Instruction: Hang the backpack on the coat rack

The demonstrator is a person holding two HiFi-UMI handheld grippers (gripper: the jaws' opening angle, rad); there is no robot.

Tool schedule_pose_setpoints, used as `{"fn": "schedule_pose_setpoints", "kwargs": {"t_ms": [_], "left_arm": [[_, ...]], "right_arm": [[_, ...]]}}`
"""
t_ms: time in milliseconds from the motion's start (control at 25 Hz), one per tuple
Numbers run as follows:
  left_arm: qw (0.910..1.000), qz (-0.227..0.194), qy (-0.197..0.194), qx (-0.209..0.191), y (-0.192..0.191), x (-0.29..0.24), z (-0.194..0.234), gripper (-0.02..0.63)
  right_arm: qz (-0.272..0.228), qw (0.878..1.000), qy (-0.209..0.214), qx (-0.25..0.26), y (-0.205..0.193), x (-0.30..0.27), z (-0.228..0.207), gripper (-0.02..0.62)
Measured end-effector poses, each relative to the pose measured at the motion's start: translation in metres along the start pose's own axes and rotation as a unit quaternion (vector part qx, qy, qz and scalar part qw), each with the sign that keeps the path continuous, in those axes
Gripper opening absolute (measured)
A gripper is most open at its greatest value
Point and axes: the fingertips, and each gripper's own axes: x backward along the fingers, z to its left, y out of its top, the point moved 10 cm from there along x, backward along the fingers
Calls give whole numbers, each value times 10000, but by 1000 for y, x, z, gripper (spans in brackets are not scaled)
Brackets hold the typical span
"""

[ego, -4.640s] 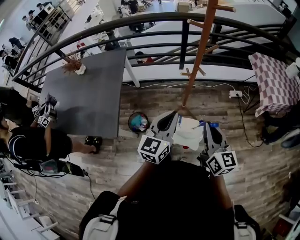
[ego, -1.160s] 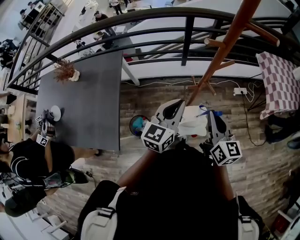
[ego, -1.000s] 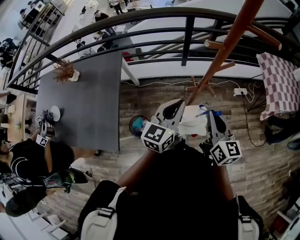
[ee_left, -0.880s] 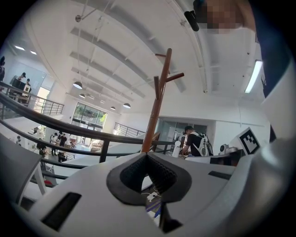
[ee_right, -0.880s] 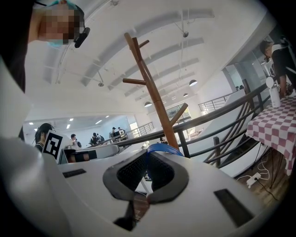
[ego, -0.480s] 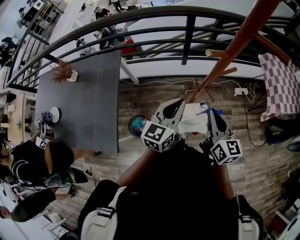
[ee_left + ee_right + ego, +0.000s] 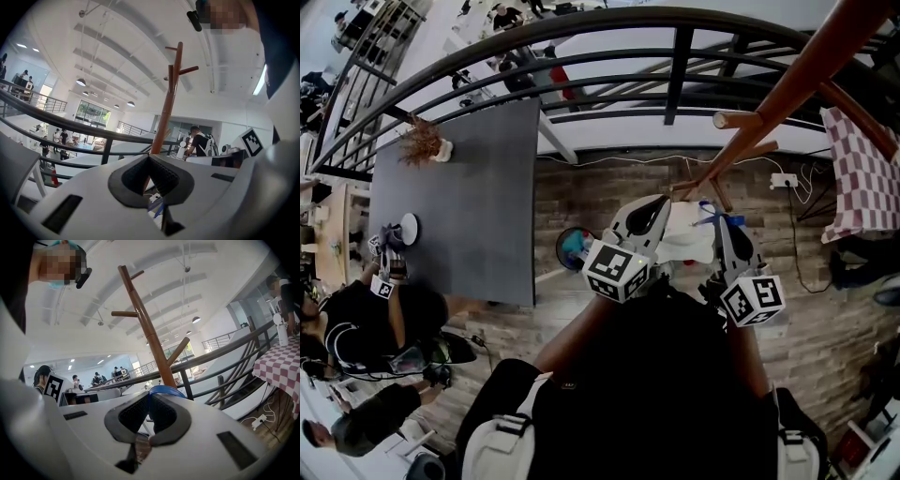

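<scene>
we hold the white backpack (image 7: 682, 246) up between our two tools on the near side of the coat rack (image 7: 780, 94); in the head view it shows just below the coat rack's foot, not touching the pole. the right gripper (image 7: 149, 398) is clamped on the backpack's blue loop (image 7: 165, 390), which arches over its jaw tips with the coat rack's pole rising close behind. the left gripper (image 7: 149, 159) has its jaws drawn together at the tips on the backpack's top edge, a scrap of white and blue showing in the gap below them, and the coat rack stands straight beyond. a bare peg (image 7: 741, 119) of the coat rack juts out apart from the blue loop. behind the coat rack runs a dark railing (image 7: 675, 70), to its left a grey table (image 7: 469, 187), to its right a checked cloth (image 7: 867, 173)
</scene>
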Motion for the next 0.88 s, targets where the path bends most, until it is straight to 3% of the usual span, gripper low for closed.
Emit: {"fn": "schedule_pose_setpoints", "kwargs": {"t_ms": [880], "left_arm": [[9999,28,128,60,0,-12,12,6]], "right_arm": [[170,9996,225,-45,0,-21,-3,18]]}}
